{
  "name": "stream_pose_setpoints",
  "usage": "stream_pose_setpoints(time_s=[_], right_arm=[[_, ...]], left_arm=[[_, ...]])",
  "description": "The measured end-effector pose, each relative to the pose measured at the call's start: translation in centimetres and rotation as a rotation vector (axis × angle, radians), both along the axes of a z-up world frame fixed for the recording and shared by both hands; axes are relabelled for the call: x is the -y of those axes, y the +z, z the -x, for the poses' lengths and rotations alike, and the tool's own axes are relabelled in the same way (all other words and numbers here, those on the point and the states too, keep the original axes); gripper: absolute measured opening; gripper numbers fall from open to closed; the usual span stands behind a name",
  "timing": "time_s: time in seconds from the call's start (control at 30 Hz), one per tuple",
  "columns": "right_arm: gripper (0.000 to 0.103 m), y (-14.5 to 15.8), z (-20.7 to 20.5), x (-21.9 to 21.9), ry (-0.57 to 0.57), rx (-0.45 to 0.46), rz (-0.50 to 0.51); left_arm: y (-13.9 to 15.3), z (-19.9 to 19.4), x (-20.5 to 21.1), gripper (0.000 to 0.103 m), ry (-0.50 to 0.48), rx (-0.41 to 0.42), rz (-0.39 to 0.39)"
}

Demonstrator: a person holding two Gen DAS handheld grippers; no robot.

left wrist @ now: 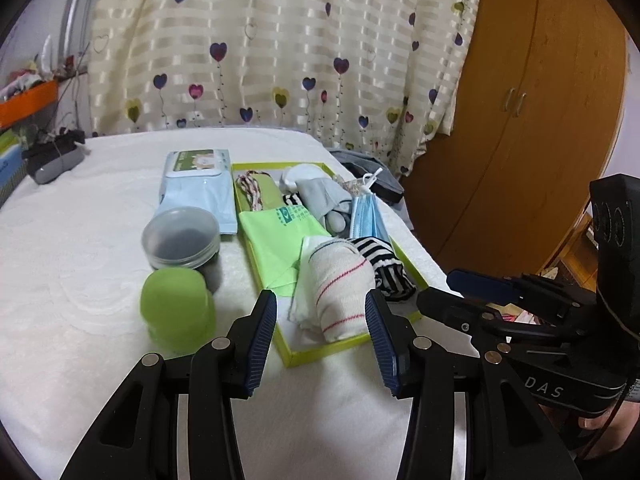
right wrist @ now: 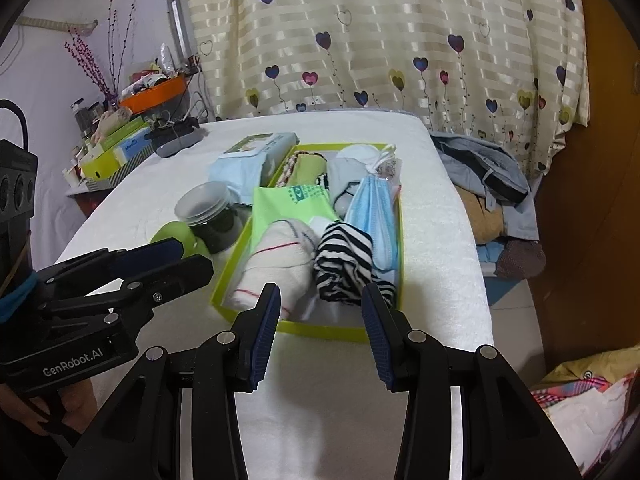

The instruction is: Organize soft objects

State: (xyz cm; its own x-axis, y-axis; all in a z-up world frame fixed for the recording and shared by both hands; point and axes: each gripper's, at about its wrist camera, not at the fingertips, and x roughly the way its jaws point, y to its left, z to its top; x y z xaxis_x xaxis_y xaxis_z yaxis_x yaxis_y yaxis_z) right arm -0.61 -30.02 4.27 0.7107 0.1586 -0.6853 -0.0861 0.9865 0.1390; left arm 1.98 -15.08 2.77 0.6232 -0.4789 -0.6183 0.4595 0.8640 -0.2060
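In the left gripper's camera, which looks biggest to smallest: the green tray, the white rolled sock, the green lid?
1. Green tray
2. White rolled sock; green lid looks similar, both near the camera, so unranked.

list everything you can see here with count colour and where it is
tray: one, lime green, on the white bed cover
rolled sock: one, white with red lines, near end of tray
striped cloth: one, black and white, beside the rolled sock in tray
face mask: one, light blue, along the tray's right side
green cloth: one, light green, middle of tray
grey sock: one, grey, far part of tray
wipes pack: one, pale blue, left of tray
jar: one, clear lid, dark contents, left of tray
green cap: one, lime, in front of jar
curtain: one, cream with hearts, behind the bed
left tool: open, empty
right tool: open, empty
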Motion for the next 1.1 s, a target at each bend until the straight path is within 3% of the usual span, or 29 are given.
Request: stream_pose_setpoints(time_s=[0.43,0.67,1.1], right_arm=[[0.044,-2.9,0.7,-2.5,0.003,-0.064,-0.01],[0.044,-4.0,0.6,-3.3,-0.007,-0.096,0.016],[0.047,-5.7,-1.7,-3.3,-0.004,-0.127,0.037]], left_arm=[[-1.7,2.0,-2.8,0.045,0.036,-0.021,-0.007],[-3.4,1.8,-3.0,0.045,0.087,-0.038,-0.074],[-4.9,0.5,-3.2,0.045,0.133,-0.068,-0.114]])
